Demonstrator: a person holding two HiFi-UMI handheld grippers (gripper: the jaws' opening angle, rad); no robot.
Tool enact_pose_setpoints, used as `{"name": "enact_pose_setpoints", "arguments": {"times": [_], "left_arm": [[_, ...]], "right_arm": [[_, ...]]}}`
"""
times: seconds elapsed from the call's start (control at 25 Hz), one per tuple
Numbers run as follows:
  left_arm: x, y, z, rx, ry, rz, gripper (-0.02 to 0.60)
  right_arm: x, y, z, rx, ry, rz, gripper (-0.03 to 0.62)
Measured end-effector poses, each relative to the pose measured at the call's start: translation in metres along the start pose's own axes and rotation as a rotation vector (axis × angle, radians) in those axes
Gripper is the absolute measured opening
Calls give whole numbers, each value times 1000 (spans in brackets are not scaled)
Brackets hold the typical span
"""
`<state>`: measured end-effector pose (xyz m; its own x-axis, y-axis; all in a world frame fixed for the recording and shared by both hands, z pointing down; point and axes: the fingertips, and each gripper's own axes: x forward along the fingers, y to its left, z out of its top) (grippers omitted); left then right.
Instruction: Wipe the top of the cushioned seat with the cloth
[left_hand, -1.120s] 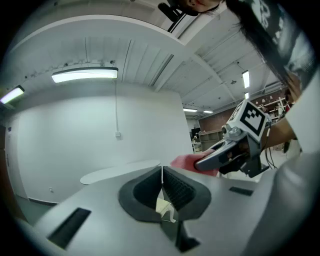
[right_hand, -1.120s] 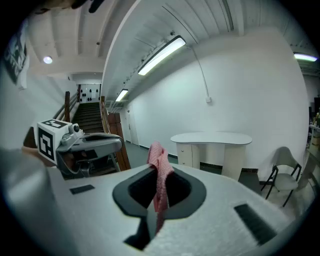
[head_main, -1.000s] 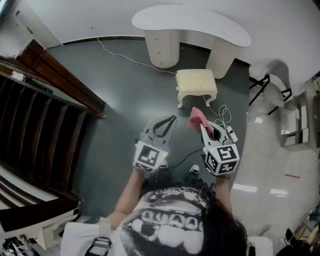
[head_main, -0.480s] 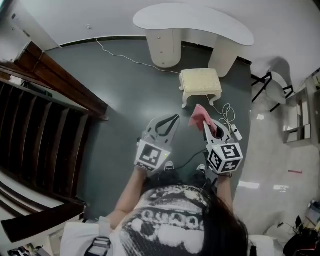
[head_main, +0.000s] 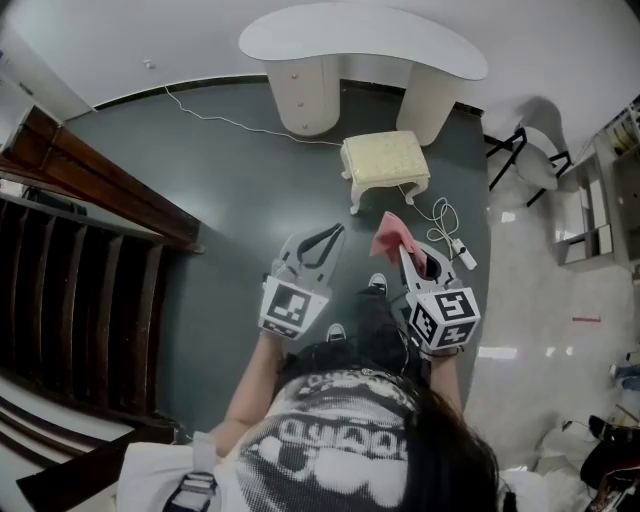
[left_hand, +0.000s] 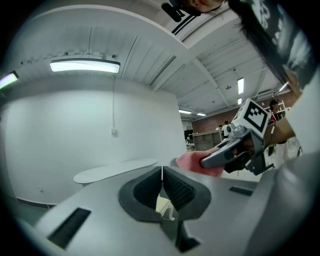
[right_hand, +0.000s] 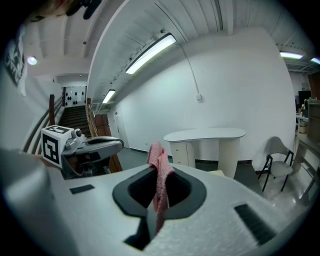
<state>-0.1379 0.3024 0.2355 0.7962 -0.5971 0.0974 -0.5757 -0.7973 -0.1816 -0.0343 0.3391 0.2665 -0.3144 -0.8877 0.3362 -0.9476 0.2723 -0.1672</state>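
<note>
Dark floor (head_main: 200, 170) spreads beneath me, with wooden stairs (head_main: 70, 280) on the left. My left tool (head_main: 336, 232) has its jaws pressed together on nothing. Farther off, the cushioned seat (head_main: 384, 158) stands on the floor just in front of a white table (head_main: 360, 40). My right tool (head_main: 403, 252) pinches the pink cloth (head_main: 388, 233), held nearer to me and not touching the seat.

Stepped forward since a second ago; brought one shoe (head_main: 375, 284) up between the left gripper (head_main: 336, 232) and the right gripper (head_main: 406, 254), with the other shoe (head_main: 336, 331) now showing farther back. Shifted the cushioned seat (head_main: 385, 158) and the white desk (head_main: 360, 40) slightly leftward in the head view.
</note>
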Motion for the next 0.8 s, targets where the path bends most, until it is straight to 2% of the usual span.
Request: {"name": "enact_pose_setpoints", "arguments": {"times": [0.16, 0.36, 0.8], "left_arm": [[27, 7, -4, 1, 9, -20, 8], [67, 30, -12, 19, 22, -7, 8], [192, 102, -7, 8, 41, 34, 8]], "right_arm": [[26, -20, 5, 13, 3, 9, 12], [73, -50, 16, 14, 1, 33, 12], [182, -158, 78, 9, 19, 72, 12]]}}
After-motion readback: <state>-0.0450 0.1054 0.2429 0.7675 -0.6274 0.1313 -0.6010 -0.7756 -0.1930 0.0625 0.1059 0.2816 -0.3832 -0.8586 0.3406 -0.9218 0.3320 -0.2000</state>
